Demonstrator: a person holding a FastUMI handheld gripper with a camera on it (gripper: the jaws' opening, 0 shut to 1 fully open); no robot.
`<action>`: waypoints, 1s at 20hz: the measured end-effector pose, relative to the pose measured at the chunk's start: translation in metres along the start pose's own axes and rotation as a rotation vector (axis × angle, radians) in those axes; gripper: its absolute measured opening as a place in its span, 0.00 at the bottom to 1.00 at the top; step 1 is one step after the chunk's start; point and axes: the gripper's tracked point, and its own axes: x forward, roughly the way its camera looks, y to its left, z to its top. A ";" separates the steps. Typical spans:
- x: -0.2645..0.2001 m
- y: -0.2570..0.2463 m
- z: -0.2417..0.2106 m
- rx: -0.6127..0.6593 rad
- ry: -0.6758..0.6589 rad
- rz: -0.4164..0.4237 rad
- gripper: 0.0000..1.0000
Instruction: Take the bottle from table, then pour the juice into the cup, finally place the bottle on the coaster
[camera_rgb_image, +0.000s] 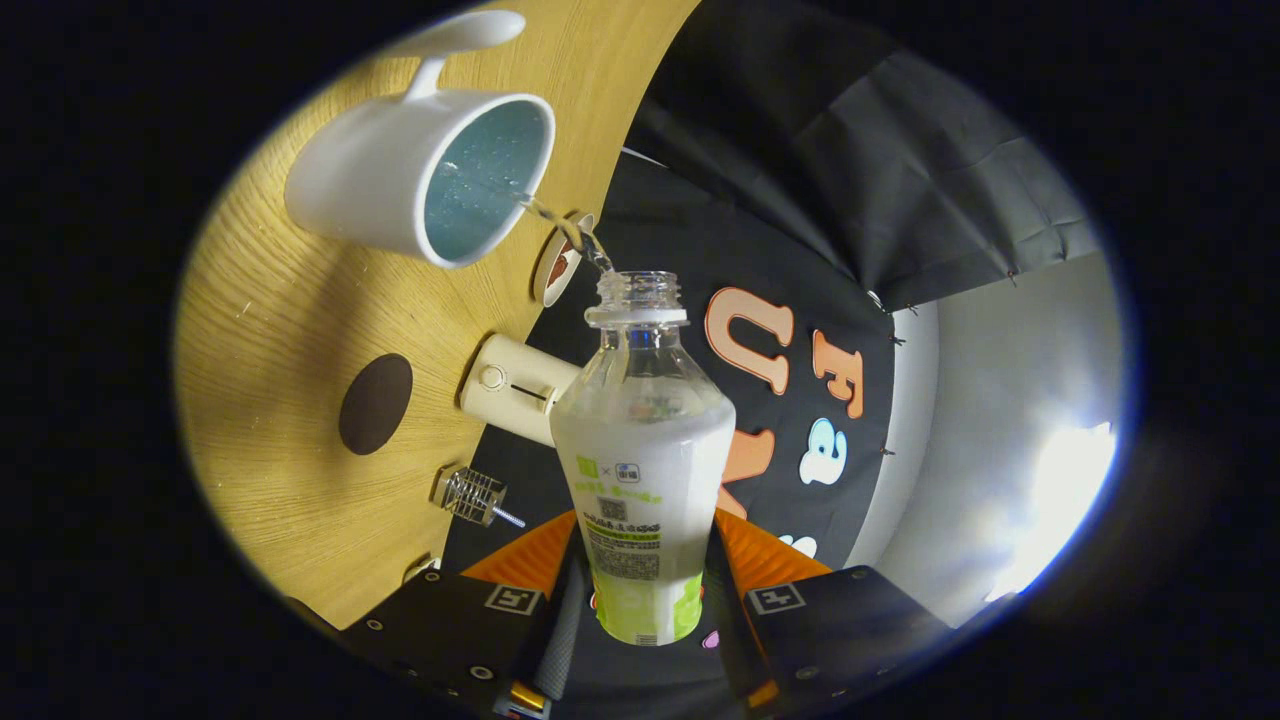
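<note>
- Hand-held gripper (645, 610): closed on the lower, labelled part of the bottle, one finger pressing each side; grip low on the body, leaving neck and mouth free for pouring.
- Bottle (645, 450): clear plastic, cap off, held between the fingers and tipped toward the cup so the mouth points at the cup's opening; tilt of the whole view relative to the bench follows from that pouring pose. Pale liquid visible through the clear shoulder.
- Stream (565, 228): thin and clear, running from the bottle mouth into the cup; pour judged to be under way, middle step of the task.
- Cup (425, 175): white with a handle, standing on the bench beyond the bottle mouth, interior bluish and already wet with liquid and bubbles; handle turned away from the bottle, so the rim nearest the stream is unobstructed.
- Bench (270, 330): wood-grain top, carrying everything listed.
- Coaster (376, 403): dark round disc lying flat on the bench, apart from the cup, bare; judged to be the final resting place for the bottle, not yet used.
- Small round disc (558, 262): pale rim, at the bench edge just behind the stream; purpose unclear.
- Cream box-like device (515, 388): with a round button, at the bench edge beside the bottle's shoulder.
- Small metal wire piece (472, 495): near the bench edge, just ahead of one finger; not involved.
</note>
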 end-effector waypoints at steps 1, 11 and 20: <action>0.001 -0.001 0.000 -0.010 -0.004 -0.007 0.60; 0.002 -0.014 0.005 -0.069 -0.051 -0.028 0.60; 0.009 -0.019 0.008 -0.123 -0.083 -0.043 0.60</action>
